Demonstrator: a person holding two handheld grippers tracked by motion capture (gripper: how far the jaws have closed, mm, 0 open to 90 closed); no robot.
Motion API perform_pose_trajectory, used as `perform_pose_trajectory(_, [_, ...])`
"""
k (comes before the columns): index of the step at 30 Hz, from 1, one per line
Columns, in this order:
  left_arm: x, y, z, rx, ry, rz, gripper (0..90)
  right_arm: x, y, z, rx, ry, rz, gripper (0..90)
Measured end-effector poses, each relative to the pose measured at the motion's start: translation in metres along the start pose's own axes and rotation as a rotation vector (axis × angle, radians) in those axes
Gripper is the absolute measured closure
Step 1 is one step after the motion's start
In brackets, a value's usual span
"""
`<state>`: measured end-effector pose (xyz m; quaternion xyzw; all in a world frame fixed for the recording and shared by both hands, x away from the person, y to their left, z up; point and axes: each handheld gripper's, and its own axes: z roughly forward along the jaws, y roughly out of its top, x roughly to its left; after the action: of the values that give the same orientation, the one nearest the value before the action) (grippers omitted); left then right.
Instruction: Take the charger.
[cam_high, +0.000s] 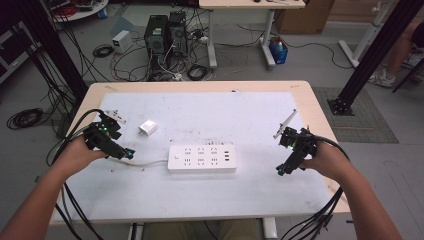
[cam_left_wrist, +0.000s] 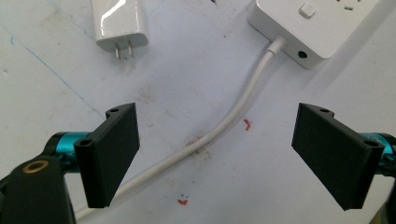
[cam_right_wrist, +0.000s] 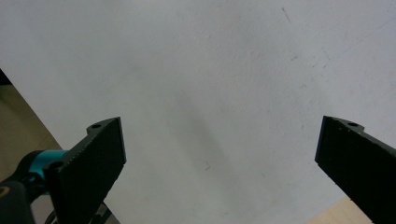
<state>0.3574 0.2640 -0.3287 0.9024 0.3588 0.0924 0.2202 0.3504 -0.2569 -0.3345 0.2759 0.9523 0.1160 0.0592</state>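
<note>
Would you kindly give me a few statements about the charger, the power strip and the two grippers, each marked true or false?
1. The white charger is plugged into the power strip. False: it lies loose on the table, apart from the strip.
2. The left gripper is open above the strip's white cable. True.
3. The right gripper is shut on the cable. False: it is open over bare table.
4. The charger's two prongs are exposed. True.
</note>
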Motion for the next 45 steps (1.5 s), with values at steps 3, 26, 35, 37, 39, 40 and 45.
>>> perform_pose_trajectory(3, [0.001, 0.0, 0.0, -0.012, 0.001, -0.004, 15.1, 0.0, 0.0, 0.0, 0.002, -0.003, 0.003, 1.1])
perform_pose_trajectory(26, [0.022, 0.013, 0.014, -0.114, 0.111, -0.113, 15.1, -0.002, 0.005, 0.006, -0.027, 0.002, -0.014, 1.1])
perform_pose_trajectory(35, [0.048, 0.032, 0.046, -0.185, 0.11, -0.16, 15.1, -0.005, -0.004, 0.005, -0.071, -0.001, 0.022, 1.1])
perform_pose_trajectory(37, [0.05, 0.032, 0.049, -0.183, 0.106, -0.16, 15.1, -0.005, -0.005, 0.005, -0.07, -0.001, 0.021, 1.1])
perform_pose_trajectory(39, [0.058, 0.035, 0.064, -0.173, 0.09, -0.171, 15.1, -0.006, -0.005, 0.007, -0.066, -0.001, 0.022, 1.1])
perform_pose_trajectory(40, [0.063, 0.037, 0.076, -0.166, 0.095, -0.19, 15.1, -0.006, -0.004, 0.007, -0.062, 0.002, 0.023, 1.1])
perform_pose_trajectory(45, [0.072, 0.04, 0.096, -0.163, 0.082, -0.208, 15.1, -0.007, -0.001, 0.01, -0.061, 0.01, 0.012, 1.1])
